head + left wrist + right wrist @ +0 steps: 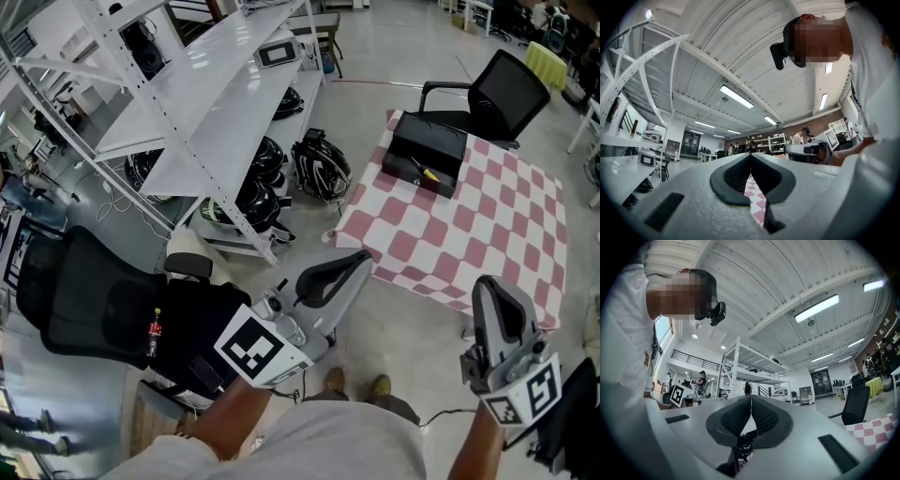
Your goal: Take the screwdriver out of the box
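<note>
My left gripper and right gripper are both pressed together and empty, simply carried ahead of me, I judge, because nothing is within reach. The screwdriver lies in the black box on the checkered table, well apart from both.

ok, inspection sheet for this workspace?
Surface: checkered table, mostly bare.
Job's things: black box at the table's far corner; yellow-handled item in it, likely the screwdriver.
Clutter: nothing seen on the table.
Grippers: left gripper and right gripper both shut, empty, short of the table.
Cables: white cable on the floor by the rack.
Surroundings: helmets under the rack, chair behind the table.
</note>
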`<state>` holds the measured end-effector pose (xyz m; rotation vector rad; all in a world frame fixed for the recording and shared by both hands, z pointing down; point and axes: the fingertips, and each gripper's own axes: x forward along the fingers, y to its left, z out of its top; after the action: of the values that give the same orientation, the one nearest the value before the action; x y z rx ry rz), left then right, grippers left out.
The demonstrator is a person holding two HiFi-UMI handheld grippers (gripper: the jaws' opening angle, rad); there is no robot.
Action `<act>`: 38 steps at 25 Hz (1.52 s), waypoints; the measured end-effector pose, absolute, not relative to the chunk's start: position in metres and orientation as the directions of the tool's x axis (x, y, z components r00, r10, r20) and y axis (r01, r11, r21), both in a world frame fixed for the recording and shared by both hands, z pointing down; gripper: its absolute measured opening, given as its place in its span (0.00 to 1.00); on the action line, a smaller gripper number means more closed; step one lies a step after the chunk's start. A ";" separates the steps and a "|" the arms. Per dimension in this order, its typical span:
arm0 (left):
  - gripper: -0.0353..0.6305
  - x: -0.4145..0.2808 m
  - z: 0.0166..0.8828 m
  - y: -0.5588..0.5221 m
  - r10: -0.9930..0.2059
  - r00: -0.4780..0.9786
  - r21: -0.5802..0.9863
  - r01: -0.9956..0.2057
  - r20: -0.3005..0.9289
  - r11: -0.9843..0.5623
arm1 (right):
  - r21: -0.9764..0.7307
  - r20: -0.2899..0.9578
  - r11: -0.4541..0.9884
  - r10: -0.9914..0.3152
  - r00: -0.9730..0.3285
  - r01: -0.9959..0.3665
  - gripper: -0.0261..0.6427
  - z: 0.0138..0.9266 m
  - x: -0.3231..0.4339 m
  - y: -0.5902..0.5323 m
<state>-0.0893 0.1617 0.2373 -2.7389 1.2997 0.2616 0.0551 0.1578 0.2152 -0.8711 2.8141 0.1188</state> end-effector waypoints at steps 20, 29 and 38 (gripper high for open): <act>0.07 -0.119 0.244 0.067 -0.708 0.686 -0.082 -0.726 -0.168 -0.683 | 0.043 -0.146 0.767 -0.629 -0.764 -0.640 0.06 0.231 0.037 0.075; 0.07 -0.079 0.258 -0.029 -0.727 0.683 -0.145 -0.727 -0.062 -0.671 | 0.046 -0.136 0.794 -0.596 -0.791 -0.606 0.06 0.239 0.072 -0.020; 0.07 -0.023 0.290 -0.134 -0.712 0.700 -0.316 -0.663 0.063 -0.679 | 0.067 -0.050 0.827 -0.556 -0.830 -0.558 0.06 0.268 0.096 -0.108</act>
<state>-0.0233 -0.1345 0.2904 -2.6403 1.0911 -0.2621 0.0965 -0.1078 0.2677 -0.9072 2.9758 0.1218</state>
